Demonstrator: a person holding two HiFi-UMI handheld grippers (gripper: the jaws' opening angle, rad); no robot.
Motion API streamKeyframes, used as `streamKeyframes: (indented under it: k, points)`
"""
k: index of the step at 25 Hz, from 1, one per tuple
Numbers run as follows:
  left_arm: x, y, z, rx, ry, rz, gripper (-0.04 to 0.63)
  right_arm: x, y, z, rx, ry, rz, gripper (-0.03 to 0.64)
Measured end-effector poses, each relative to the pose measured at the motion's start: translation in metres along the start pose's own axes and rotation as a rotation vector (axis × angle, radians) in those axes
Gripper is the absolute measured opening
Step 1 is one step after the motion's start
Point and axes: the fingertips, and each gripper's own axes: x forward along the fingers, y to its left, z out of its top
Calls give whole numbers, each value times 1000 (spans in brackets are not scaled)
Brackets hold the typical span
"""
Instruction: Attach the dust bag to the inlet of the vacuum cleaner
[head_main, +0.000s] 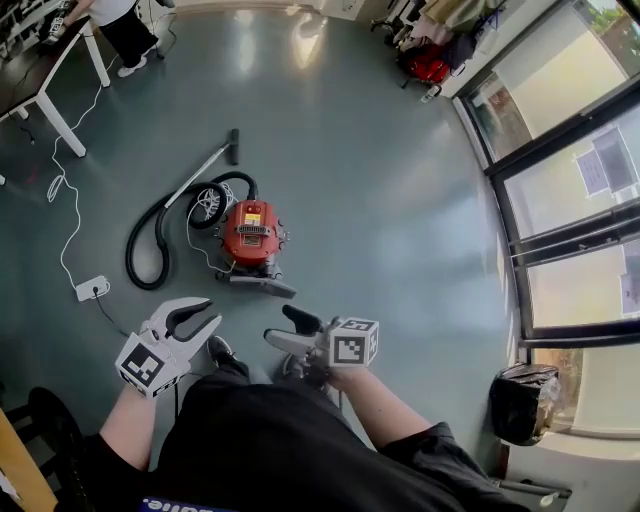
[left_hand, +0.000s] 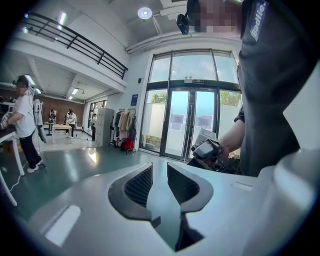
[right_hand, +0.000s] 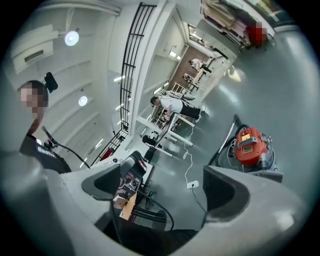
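Teal floor (head_main: 390, 200), red vacuum cleaner (head_main: 250, 235) well ahead of tongs. Both empty: left tongs (head_main: 205, 312) narrow, right tongs (head_main: 278, 325) wide. I see no dust bag; attaching seems not begun. Next: find bag.

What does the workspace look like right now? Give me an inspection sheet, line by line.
Surface: smooth grey-green floor.
Job's things: red vacuum cleaner on the floor, black hose looped beside it; dust bag, nothing seen.
Clutter: bin with a black liner by the windows.
Grippers: left tool jaws apart, empty; right tool jaws wide apart, empty.
Cables: white cable runs to a power strip.
Surroundings: white table, windows.
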Motion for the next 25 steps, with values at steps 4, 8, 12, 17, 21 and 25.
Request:
streamKeyframes:
  k: [4, 8, 12, 17, 21, 25]
  points:
    - [13, -49, 16, -28, -35, 36, 106, -28, 4, -11, -115, 26, -2, 503]
    - [30, -90, 22, -82, -58, 104, 104, -56, 7, -16, -188, 24, 40, 502]
    - [39, -124, 27, -74, -34, 137, 101, -73, 17, -16, -283, 25, 58, 499]
    - [34, -140, 39, -84, -61, 150, 78, -83, 52, -14, -502, -1, 52, 408]
    - [34, -146, 51, -82, -75, 123, 47, -93, 76, -4, -627, -92, -7, 200]
    - [19, -153, 67, -72, -119, 83, 27, -95, 122, -2, -778, -175, -25, 51]
